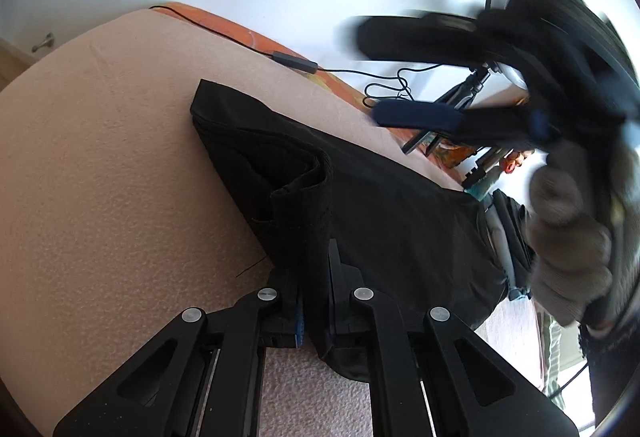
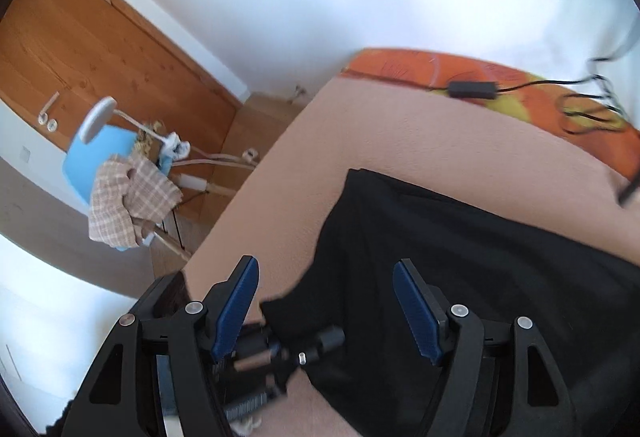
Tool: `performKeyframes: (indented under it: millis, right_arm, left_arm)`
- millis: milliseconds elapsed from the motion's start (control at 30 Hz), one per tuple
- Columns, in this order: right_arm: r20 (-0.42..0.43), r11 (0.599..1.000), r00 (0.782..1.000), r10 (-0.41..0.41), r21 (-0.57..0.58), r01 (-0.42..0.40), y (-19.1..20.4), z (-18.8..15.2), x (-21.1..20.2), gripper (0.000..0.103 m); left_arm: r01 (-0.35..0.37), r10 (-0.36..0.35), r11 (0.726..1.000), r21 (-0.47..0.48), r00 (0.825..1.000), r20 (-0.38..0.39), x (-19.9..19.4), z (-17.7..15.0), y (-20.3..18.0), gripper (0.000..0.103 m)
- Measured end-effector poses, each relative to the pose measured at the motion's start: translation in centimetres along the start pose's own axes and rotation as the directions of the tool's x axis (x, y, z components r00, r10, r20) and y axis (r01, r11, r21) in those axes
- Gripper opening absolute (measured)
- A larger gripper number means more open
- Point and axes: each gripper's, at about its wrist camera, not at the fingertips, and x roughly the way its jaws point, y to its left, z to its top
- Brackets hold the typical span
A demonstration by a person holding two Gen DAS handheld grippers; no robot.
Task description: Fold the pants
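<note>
No legible text, labels or numbers anywhere.

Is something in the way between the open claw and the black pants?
Nothing visible is. The right gripper hangs open right over the black pants, with only air between its blue pads. The left gripper is already clamped on the pants' edge.

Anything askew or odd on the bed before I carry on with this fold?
Only the pants: the edge pinched in the left gripper is bunched and curled over, not flat. The right gripper is open above them. A cable lies clear along the far edge.
</note>
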Motion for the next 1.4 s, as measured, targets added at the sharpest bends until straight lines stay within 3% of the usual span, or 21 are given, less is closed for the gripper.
performKeyframes:
  millis: [167, 367, 467, 533, 633, 933, 1100, 1400]
  right_arm:
    - [-0.132, 0.994, 0.985, -0.107, -0.048, 0.102, 1.0, 2.2, 7.1, 0.065]
    - [-0.223, 0.986, 0.963, -0.155, -0.096, 0.136, 1.7, 2.2, 10.8, 0.061]
    - [-0.233, 0.984, 0.958, -0.169, -0.097, 0.150, 1.7, 2.0, 11.7, 0.045]
    - [-0.220, 0.980, 0.957, -0.191, -0.106, 0.171, 1.4, 1.8, 11.6, 0.025]
    - [-0.187, 0.979, 0.963, -0.195, -0.096, 0.179, 0.4, 1.5, 10.5, 0.004]
    - [-0.009, 0.988, 0.988, -0.157, 0.003, 0.157, -2.5, 0.7, 4.0, 0.002]
    - [0.069, 0.984, 0.982, -0.175, 0.049, 0.172, -4.8, -0.1, -0.5, 0.002]
    - [0.135, 0.967, 0.959, -0.250, 0.081, 0.240, -9.3, -2.0, -6.7, 0.002]
  left_arm:
    - [0.009, -0.009, 1.000, 0.020, 1.000, 0.005, -0.4, 0.1, -0.1, 0.006]
    - [0.005, -0.005, 0.998, 0.056, 1.000, 0.004, -0.6, -0.1, -0.6, 0.006]
    - [0.003, -0.003, 0.998, 0.060, 1.000, 0.001, -0.6, -0.2, -0.7, 0.006]
    - [0.004, -0.004, 0.998, 0.061, 1.000, 0.001, -0.6, -0.2, -0.9, 0.005]
    - [0.012, -0.012, 0.998, 0.063, 1.000, -0.002, -0.3, -0.2, -1.6, 0.005]
    - [0.059, -0.060, 0.994, 0.095, 0.998, 0.011, 0.6, 0.8, -4.9, 0.005]
    - [0.103, -0.105, 0.987, 0.122, 0.994, 0.008, 1.3, 1.1, -7.4, 0.005]
    - [0.183, -0.178, 0.967, 0.179, 0.983, -0.044, 4.8, 2.0, -12.2, 0.005]
